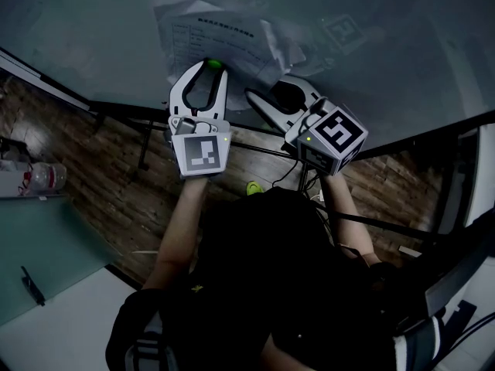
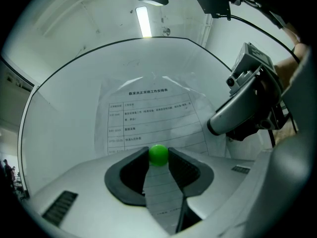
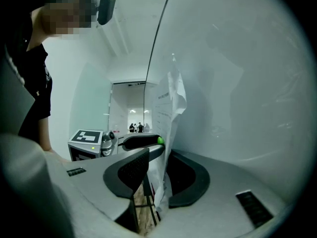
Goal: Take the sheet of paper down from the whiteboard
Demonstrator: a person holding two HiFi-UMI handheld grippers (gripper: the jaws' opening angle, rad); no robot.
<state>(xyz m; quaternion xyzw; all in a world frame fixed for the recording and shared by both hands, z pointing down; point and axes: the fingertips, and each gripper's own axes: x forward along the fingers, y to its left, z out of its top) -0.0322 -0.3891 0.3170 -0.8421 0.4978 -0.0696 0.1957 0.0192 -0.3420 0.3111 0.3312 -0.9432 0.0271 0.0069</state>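
A printed sheet of paper (image 1: 220,33) hangs crumpled on the whiteboard (image 1: 93,37); its text faces the left gripper view (image 2: 148,115). My left gripper (image 1: 207,69) points level at the sheet's lower part and is shut on a small green round magnet (image 2: 158,154), which sits against the paper. My right gripper (image 1: 271,89) comes in from the right at the sheet's lower right edge. In the right gripper view the lifted paper edge (image 3: 166,133) hangs between the jaws of the right gripper (image 3: 158,155), with a gap still showing beside it.
The whiteboard's black frame and stand legs (image 1: 147,134) run over a wooden floor. A plastic bottle (image 1: 42,178) lies on a surface at the left. Cables (image 1: 290,168) trail under the board. The person (image 3: 29,78) holding the grippers stands close to the board.
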